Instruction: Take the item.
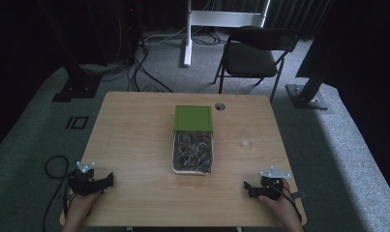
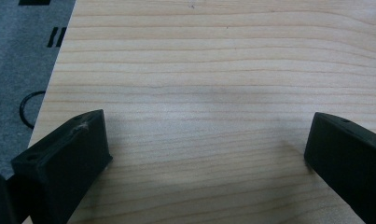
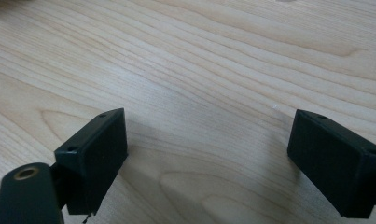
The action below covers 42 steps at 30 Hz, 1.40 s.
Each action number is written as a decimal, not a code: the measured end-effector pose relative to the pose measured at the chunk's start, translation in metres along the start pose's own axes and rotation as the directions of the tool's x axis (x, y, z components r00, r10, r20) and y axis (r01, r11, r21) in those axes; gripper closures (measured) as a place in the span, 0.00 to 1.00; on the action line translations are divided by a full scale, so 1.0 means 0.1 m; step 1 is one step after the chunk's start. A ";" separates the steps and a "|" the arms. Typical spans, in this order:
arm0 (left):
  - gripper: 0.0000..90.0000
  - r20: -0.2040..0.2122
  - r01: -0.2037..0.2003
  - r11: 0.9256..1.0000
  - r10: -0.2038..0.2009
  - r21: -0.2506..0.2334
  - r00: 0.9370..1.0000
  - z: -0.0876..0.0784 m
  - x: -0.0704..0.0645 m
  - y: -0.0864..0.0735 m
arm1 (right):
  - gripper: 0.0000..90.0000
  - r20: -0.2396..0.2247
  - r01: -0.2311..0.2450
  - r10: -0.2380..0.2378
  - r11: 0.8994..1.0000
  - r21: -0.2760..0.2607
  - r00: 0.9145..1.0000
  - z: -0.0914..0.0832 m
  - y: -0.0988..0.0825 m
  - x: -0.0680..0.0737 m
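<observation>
Left tool (image 1: 109, 180): held in the person's left hand (image 1: 81, 204) at the near left corner of the counter (image 1: 134, 145), jaws pointing inward across the wood. In the left gripper view (image 2: 206, 140) its two black jaws stand wide apart with bare wood grain between them; nothing held, nothing touched.

Right tool (image 1: 247, 186): held in the person's right hand (image 1: 279, 205) at the near right corner, jaws pointing inward. In the right gripper view (image 3: 206, 140) the jaws are spread fully apart over bare wood; nothing gripped.

White tray (image 1: 192, 170): at the counter's middle, between the two tools and well apart from both, filled with small dark pieces too fine to identify.

Green lid (image 1: 193, 118): lies touching the tray's far end.

Small clear glass (image 1: 246, 143): right of the tray, faint.

Folding chair (image 1: 253, 53): on the floor beyond the counter.
</observation>
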<state>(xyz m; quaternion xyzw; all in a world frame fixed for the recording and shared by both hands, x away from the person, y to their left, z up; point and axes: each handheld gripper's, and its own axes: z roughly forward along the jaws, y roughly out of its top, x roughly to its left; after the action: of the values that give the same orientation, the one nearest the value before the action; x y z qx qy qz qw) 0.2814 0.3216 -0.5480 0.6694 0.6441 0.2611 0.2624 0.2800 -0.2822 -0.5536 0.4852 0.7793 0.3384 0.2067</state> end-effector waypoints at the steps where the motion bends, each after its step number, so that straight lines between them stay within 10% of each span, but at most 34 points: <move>1: 0.00 0.004 -0.006 1.000 0.006 0.000 1.000 0.00 0.01 0.00 | 0.13 0.000 0.000 0.000 1.000 0.000 1.000 0.00 0.00 0.00; 25: 0.00 0.010 -0.012 1.000 0.012 0.000 1.000 0.00 0.01 0.00 | 0.14 0.006 -0.021 0.021 1.000 0.003 1.000 -0.03 0.04 0.02; 42: 0.00 0.010 -0.012 1.000 0.012 0.000 1.000 0.00 0.01 0.00 | 0.15 -0.047 0.009 -0.013 0.996 -0.090 0.999 -0.22 0.46 0.19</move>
<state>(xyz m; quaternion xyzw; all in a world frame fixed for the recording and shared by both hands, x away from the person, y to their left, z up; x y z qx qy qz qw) 0.2814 0.3229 -0.5480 0.6745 0.6388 0.2593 0.2642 0.2861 -0.2588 -0.5049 0.4630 0.7708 0.3833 0.2113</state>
